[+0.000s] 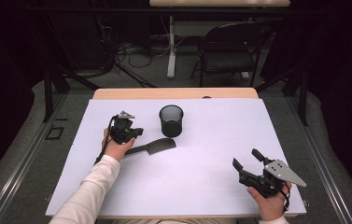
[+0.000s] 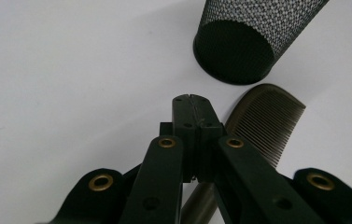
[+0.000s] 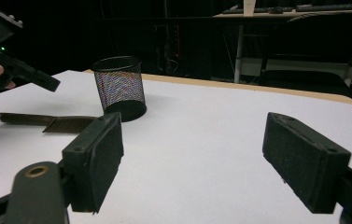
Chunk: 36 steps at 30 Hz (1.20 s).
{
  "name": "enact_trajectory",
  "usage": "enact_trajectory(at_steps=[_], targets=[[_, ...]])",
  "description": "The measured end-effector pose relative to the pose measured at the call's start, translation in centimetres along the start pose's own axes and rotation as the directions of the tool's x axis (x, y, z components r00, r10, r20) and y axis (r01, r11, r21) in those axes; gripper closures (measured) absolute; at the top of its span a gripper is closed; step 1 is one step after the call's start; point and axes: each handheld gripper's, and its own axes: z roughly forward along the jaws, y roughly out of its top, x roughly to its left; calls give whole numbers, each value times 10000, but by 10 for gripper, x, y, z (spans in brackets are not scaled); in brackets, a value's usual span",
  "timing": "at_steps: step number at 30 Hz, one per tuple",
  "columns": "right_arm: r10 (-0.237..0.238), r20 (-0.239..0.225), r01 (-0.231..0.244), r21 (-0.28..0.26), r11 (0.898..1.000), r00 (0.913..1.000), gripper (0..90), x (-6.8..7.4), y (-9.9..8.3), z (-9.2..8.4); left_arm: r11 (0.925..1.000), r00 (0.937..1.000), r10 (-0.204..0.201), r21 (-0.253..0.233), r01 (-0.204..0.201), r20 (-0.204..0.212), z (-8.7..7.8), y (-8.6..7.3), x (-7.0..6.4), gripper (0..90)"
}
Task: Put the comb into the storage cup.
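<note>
White sheeting covers the bench [image 1: 201, 186], with dark floor, cables and a folding chair behind it. On the sheet lies a dark comb [image 1: 152, 147], just beside and nearer the person than an upright black mesh cup [image 1: 171, 120].

At the comb's handle end is the left hand-held gripper [image 1: 128, 132], its jaws pressed together. The left gripper view shows the closed tips [image 2: 192, 105] above the comb [image 2: 267, 121], which runs underneath and out to the right, with no comb between the pads. The grip looks to have missed. To do this step well, the person would likely need to part the jaws, drop lower so they straddle the thin handle, then close squarely before lifting toward the cup [image 2: 243, 37].

Well apart, near the bench's front right corner, the right hand-held gripper [image 1: 248, 163] rests with jaws wide and nothing between them.

From its low angle, the right gripper view shows the comb [image 3: 47, 122] lying flat on the sheet and the cup [image 3: 120, 88] upright. The high view gives the overall layout.
</note>
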Motion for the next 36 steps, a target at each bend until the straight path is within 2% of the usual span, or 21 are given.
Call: enact_trajectory(at_steps=[2, 6, 15, 26, 28, 29, 36], targets=[[-29, -8, 29, 2, 10000, 10000, 203, 0, 0, 0, 10000, 10000, -32, 56, 32, -2, 3, -1, 0, 900], [13, -28, -13, 56, 10000, 10000, 203, 0, 0, 0, 9988, 10000, -42, 487, 45, -54, 13, -3, 2, 900], [58, -35, -58, 30, 10000, 10000, 204, -1, 0, 0, 9942, 10000, 3, 1078, 7, -90, 22, -6, 3, 900], [60, -43, -60, 6, 10000, 10000, 205, -1, 0, 1, 9881, 9992, 228, 1512, -277, 336, 30, -10, -3, 900], [54, -41, -54, 10, 10000, 10000, 205, -1, -1, 1, 9863, 9983, 366, 1593, -432, 444, 31, -10, -5, 900], [37, -46, -37, 6, 10000, 10000, 205, -1, -1, 1, 9859, 9984, 440, 1600, -489, 344, 32, -11, -6, 900], [63, -54, -63, 9, 10000, 10000, 205, -2, 0, 0, 9840, 9976, 516, 1685, -585, 454, 32, -12, -7, 900]])
